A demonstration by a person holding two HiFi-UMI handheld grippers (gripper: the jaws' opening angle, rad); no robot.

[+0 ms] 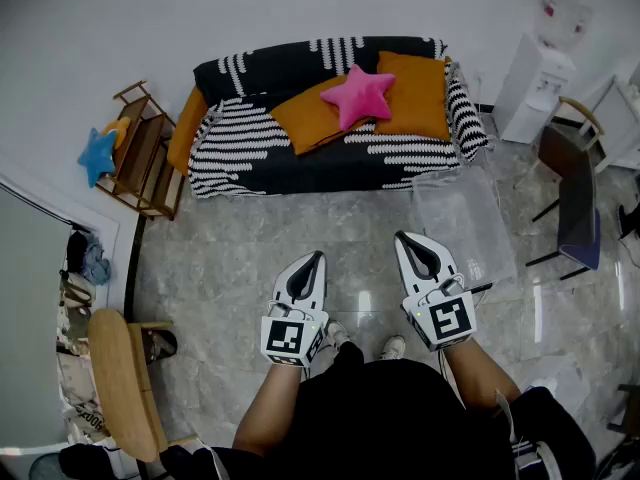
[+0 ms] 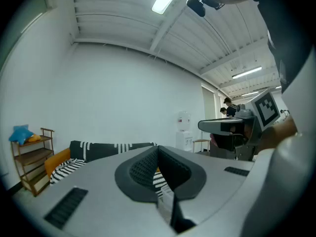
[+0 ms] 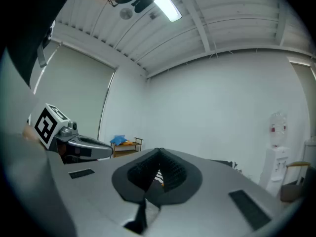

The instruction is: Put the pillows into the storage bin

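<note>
A black-and-white striped sofa (image 1: 250,148) stands against the far wall. On it lie a pink star pillow (image 1: 357,96), an orange pillow (image 1: 414,94) behind it, a second orange pillow (image 1: 308,116) at the middle and a third (image 1: 183,128) at the left arm. A clear storage bin (image 1: 462,226) sits on the floor in front of the sofa's right end. My left gripper (image 1: 318,258) and right gripper (image 1: 402,238) hover side by side over the floor, well short of the sofa, both shut and empty. In the left gripper view the sofa (image 2: 94,151) shows beyond the shut jaws.
A wooden shelf (image 1: 142,150) left of the sofa holds a blue star pillow (image 1: 97,155). A water dispenser (image 1: 535,83) and chairs (image 1: 570,193) stand at the right. A wooden stool (image 1: 125,380) is at the near left. Grey tiled floor (image 1: 250,238) lies between me and the sofa.
</note>
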